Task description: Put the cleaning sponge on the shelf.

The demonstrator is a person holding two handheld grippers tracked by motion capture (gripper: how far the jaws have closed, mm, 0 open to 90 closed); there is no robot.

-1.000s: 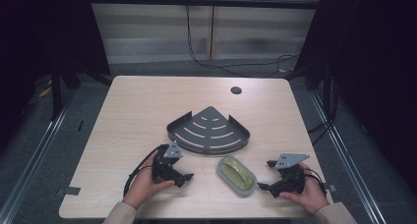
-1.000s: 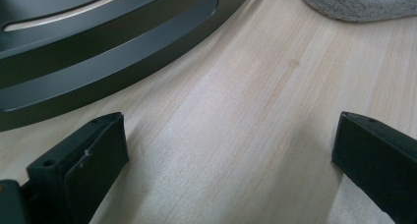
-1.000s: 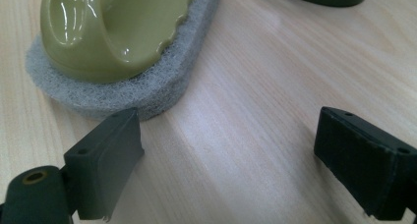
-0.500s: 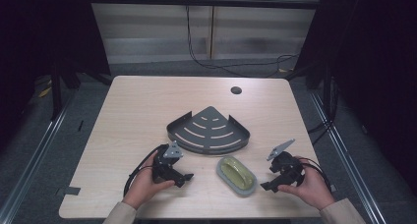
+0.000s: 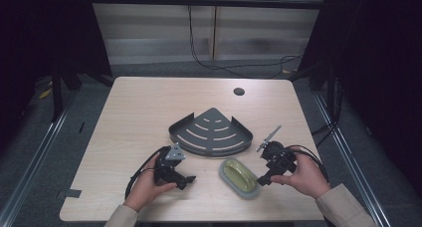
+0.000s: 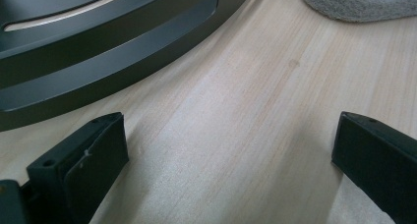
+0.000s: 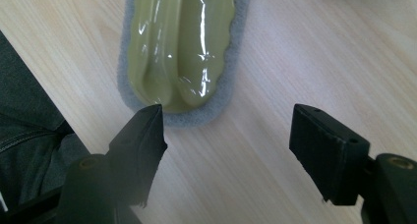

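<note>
A dark grey slotted corner tray (image 5: 211, 132) lies mid-table. In front of it, to the right, is an oval scrubber (image 5: 240, 176) with a glossy olive-green top on a grey pad. My left gripper (image 5: 188, 179) rests on the table left of the scrubber and is open, with bare wood between its fingers; the left gripper view has the tray's wall (image 6: 98, 62) ahead. My right gripper (image 5: 263, 180) hangs tilted down just right of the scrubber. Its jaws have just been closing but stand open, holding nothing; the scrubber's (image 7: 182, 42) near end lies just beyond the left fingertip (image 7: 142, 130).
A round cable hole (image 5: 239, 91) sits near the table's far edge. The table's front edge runs just behind both hands. A trouser leg (image 7: 29, 111) is below the table edge in the right gripper view. Dark curtains and floor rails flank the table.
The right hand has lifted and shifted left toward the scrubber, tipping its gripper downward, and its jaws stand narrower. The left hand has not moved.
</note>
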